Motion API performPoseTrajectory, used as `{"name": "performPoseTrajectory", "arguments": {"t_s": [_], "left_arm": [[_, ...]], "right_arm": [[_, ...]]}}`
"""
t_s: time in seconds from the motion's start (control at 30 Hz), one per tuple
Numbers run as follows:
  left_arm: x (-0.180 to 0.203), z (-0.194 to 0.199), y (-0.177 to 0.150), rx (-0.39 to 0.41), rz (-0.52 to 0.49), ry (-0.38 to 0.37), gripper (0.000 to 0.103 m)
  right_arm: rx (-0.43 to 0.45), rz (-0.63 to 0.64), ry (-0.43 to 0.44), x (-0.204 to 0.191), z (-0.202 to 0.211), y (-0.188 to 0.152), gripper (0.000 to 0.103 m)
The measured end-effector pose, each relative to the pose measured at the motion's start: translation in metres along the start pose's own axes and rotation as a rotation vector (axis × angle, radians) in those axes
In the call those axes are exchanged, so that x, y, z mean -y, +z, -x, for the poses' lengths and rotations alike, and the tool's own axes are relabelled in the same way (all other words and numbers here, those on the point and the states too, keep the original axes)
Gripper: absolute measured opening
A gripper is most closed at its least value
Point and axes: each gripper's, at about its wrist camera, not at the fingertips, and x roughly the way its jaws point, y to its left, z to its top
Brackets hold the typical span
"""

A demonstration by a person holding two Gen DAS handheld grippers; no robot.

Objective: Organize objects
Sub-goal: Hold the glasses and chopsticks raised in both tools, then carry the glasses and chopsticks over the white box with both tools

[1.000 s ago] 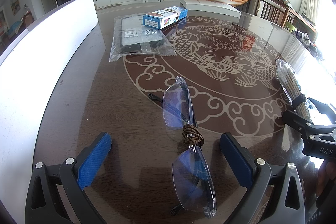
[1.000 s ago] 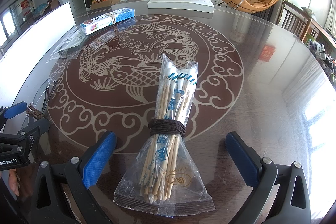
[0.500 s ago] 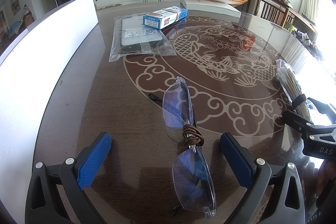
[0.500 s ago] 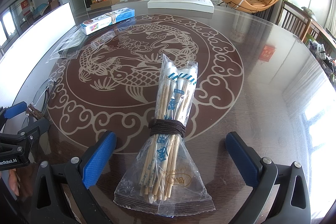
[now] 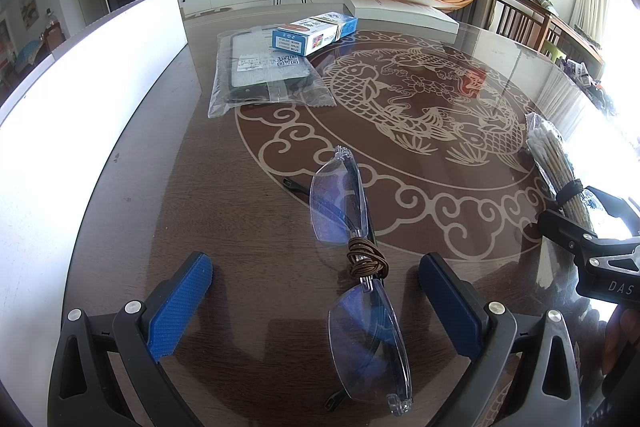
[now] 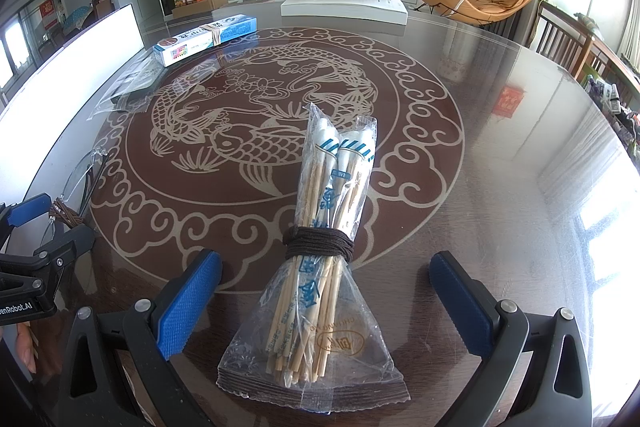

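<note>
Folded clear glasses point(image 5: 352, 247), tied with a brown cord at the bridge, lie on the table between the fingers of my open left gripper point(image 5: 316, 283). A bag of wooden chopsticks point(image 6: 324, 247), bound with dark cord, lies between the fingers of my open right gripper point(image 6: 326, 283). The chopstick bag also shows at the right of the left wrist view point(image 5: 556, 163). The glasses also show at the left of the right wrist view point(image 6: 76, 187). Neither gripper holds anything.
A blue and white box point(image 5: 314, 33) and a bagged dark flat item point(image 5: 264, 75) lie at the far left. A white panel point(image 5: 80, 99) borders the table's left side. A large white box point(image 6: 344, 5) sits at the far edge. The round glass table point(image 6: 500, 187) has a fish pattern.
</note>
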Motion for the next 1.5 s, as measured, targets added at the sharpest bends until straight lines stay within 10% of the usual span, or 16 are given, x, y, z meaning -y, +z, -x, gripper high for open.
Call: {"name": "performPoseTrajectory", "arguments": {"t_s": [0.77,0.83,0.9,0.93,0.97,1.23,1.5], "left_arm": [[0.0,-0.001,0.002,-0.029,-0.038,-0.031,0.103],[-0.002,0.002,0.001,0.004,-0.04,-0.026,0.081],[-0.008,0.007,0.001,0.05,-0.029,-0.017,0.047],[-0.011,0.009,0.001,0.06,-0.022,-0.017,0.021],[-0.016,0.01,0.001,0.058,-0.003,-0.045,0.021],[-0.075,0.107,-0.018,0.258,0.226,-0.247,0.021],[-0.179,0.207,-0.004,0.434,0.366,-0.11,0.021]], "right_arm": [[-0.016,0.004,0.009,0.0,-0.001,0.001,0.103],[-0.09,0.029,0.024,0.002,-0.006,0.011,0.102],[-0.107,0.023,0.022,0.006,-0.008,0.021,0.075],[-0.091,0.028,0.024,0.006,-0.006,0.027,0.041],[-0.092,0.044,0.036,0.005,-0.006,0.031,0.029],[-0.035,-0.003,0.173,-0.023,0.043,0.037,0.028],[0.147,0.133,0.458,-0.16,0.117,0.101,0.028]]}}
